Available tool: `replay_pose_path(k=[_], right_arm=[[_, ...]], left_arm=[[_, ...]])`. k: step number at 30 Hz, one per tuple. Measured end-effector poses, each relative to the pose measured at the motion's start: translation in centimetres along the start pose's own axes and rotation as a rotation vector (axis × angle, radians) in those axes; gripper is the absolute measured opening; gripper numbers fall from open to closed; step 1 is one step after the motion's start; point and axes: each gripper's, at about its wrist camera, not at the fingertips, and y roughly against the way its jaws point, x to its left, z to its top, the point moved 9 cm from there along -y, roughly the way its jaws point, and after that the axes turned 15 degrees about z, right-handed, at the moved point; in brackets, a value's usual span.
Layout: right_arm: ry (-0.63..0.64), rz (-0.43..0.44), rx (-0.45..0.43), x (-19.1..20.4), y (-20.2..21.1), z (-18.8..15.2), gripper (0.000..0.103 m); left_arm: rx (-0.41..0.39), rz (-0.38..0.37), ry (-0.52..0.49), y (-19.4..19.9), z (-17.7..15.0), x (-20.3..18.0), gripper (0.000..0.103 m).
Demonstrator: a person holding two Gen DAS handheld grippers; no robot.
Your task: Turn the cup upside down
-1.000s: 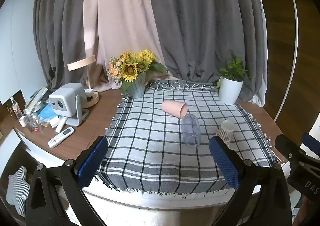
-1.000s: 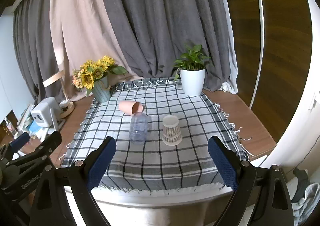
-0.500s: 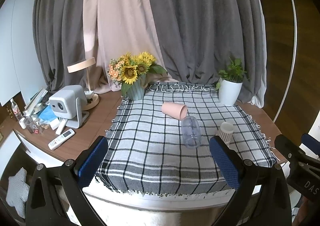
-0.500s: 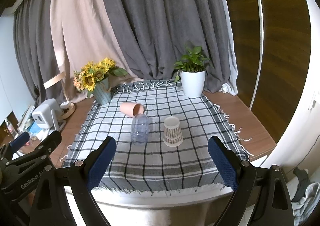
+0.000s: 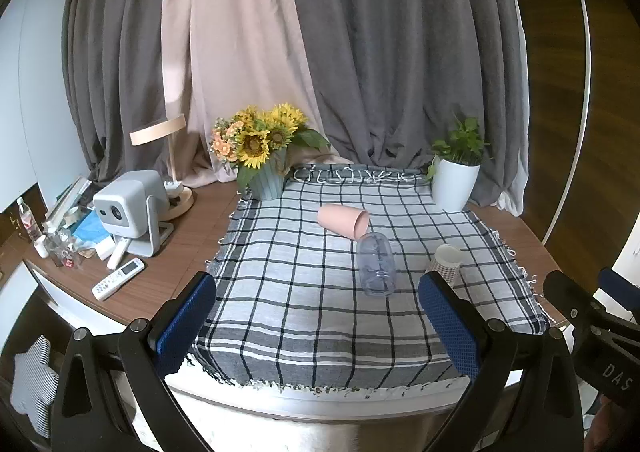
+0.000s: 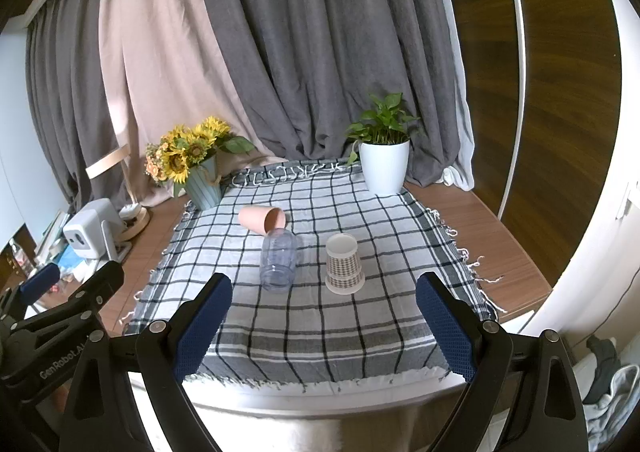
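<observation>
A pink cup (image 5: 343,221) (image 6: 262,218) lies on its side on the checked cloth (image 5: 292,292) (image 6: 384,316). Just in front of it a clear plastic cup (image 5: 376,264) (image 6: 279,261) also lies on its side. A patterned paper cup (image 5: 445,265) (image 6: 344,263) stands upside down to their right. My left gripper (image 5: 318,328) is open and empty, held back at the table's front edge. My right gripper (image 6: 322,326) is open and empty, also at the front edge, to the right of the left one.
A sunflower vase (image 5: 262,156) and a white potted plant (image 5: 456,172) stand at the cloth's back corners. A projector (image 5: 128,212), a lamp, a remote (image 5: 118,284) and small clutter sit on the wooden table (image 5: 176,264) at the left.
Both grippers have drawn back and risen slightly, so the table looks a little farther. The cups have not moved.
</observation>
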Motion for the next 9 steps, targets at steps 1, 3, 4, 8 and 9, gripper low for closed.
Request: replay_pose_path(k=[1,3,4,8,9], right_arm=[[0.001,0.001,0.002,-0.03,0.00,-0.02,0.093],[-0.001,0.000,0.003,-0.08,0.03,-0.02,0.093],[-0.001,0.000,0.003,-0.08,0.03,-0.02,0.093],[-0.002,-0.001,0.003,-0.09,0.03,-0.03,0.093],[-0.004,-0.002,0.003,-0.17,0.03,-0.05,0.093]], left_arm=[[0.001,0.000,-0.001,-0.03,0.03,-0.06,0.103],[0.001,-0.002,-0.002,0.00,0.03,-0.08,0.103],[0.002,-0.002,-0.003,-0.05,0.03,-0.11,0.103],[0.005,-0.004,-0.003,-0.13,-0.08,-0.21,0.103],[0.007,-0.003,-0.003,-0.16,-0.07,-0.25,0.103]])
